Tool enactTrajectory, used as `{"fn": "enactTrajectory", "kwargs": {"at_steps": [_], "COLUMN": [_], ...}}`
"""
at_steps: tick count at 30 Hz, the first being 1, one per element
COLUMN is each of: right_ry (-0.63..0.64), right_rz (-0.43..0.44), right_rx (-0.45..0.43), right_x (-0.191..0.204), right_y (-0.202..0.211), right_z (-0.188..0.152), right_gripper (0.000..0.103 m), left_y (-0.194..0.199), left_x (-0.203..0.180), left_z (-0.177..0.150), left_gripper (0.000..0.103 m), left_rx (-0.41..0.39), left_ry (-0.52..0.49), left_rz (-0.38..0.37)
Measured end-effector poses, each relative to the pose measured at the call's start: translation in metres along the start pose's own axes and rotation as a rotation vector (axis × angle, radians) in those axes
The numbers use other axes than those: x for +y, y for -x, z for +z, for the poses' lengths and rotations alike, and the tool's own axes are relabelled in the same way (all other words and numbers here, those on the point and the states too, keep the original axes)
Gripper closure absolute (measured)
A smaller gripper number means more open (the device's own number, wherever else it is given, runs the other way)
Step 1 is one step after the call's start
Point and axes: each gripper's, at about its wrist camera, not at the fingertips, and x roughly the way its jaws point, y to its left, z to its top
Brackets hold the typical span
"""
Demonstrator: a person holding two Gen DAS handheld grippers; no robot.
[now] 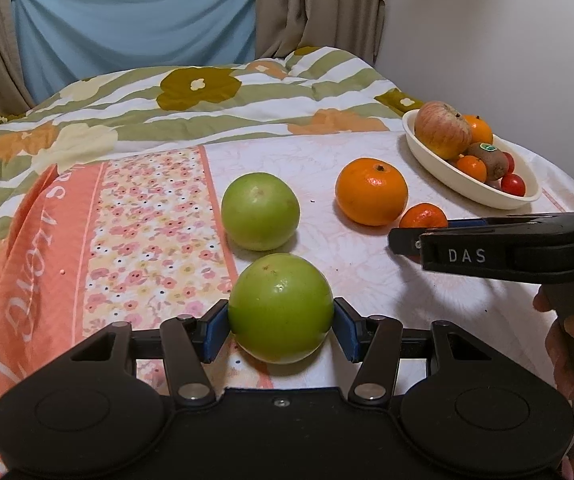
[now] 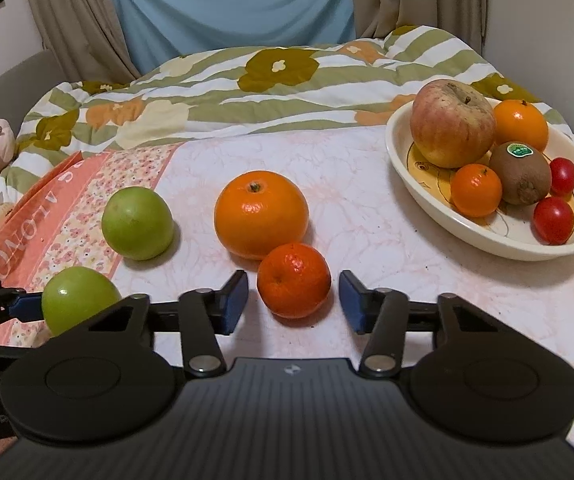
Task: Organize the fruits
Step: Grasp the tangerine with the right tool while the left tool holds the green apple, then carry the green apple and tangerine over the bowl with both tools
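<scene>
While my left fingers (image 1: pixel 218 332) pinch a green apple (image 1: pixel 281 308) from both sides, my right fingers (image 2: pixel 234 300) stand narrowly apart around a small orange (image 2: pixel 294 280), a sliver of gap showing at each pad, so nothing is gripped there yet. That orange sits on the surface (image 2: pixel 367 200), dead centre between the pads, just in front of a big orange (image 2: pixel 261 214); whether the two touch I cannot tell. A second green apple (image 2: pixel 137 223) lies further left. Ahead and to the right is the fruit bowl (image 2: pixel 487 246), nearer my right hand, so I judge that hand should deliver first.
</scene>
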Motion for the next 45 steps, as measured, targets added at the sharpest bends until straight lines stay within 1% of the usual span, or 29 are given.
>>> {"fn": "enactTrajectory", "kwargs": {"at_steps": [7,15,23,29,36,41,45], "right_ry": [-0.003,-0.009,-0.008,0.003,0.009,0.018,0.027], "right_rz": [0.008,0.010,0.009,0.003,-0.014,-0.017,-0.016], "right_rx": [-0.012,-0.040,-0.065,-0.080,-0.086,-0.081,-0.076], "right_x": [-0.003,-0.017,-0.046,-0.081,-0.133,-0.168,-0.195], "right_y": [0.011,0.041,0.082,0.109,0.122,0.121,0.114], "right_z": [0.002,0.011,0.028,0.042,0.055,0.064,0.069], "right_gripper": [0.050,0.051,0.051,0.051,0.051,0.051,0.051], "left_y": [0.008,0.028,0.052,0.060,0.052,0.032,0.009], "left_x": [-0.005,-0.023,-0.057,-0.089,-0.134,-0.164,-0.187], "left_z": [0.004,0.018,0.041,0.062,0.087,0.100,0.107], "left_gripper": [0.044,0.044,0.044,0.044,0.044,0.044,0.044], "left_rx": [-0.009,-0.040,-0.070,-0.092,-0.111,-0.099,-0.083], "left_ry": [-0.002,-0.002,0.004,0.002,-0.018,-0.030,-0.047], "left_rz": [0.015,0.018,0.028,0.030,0.014,0.000,-0.007]}}
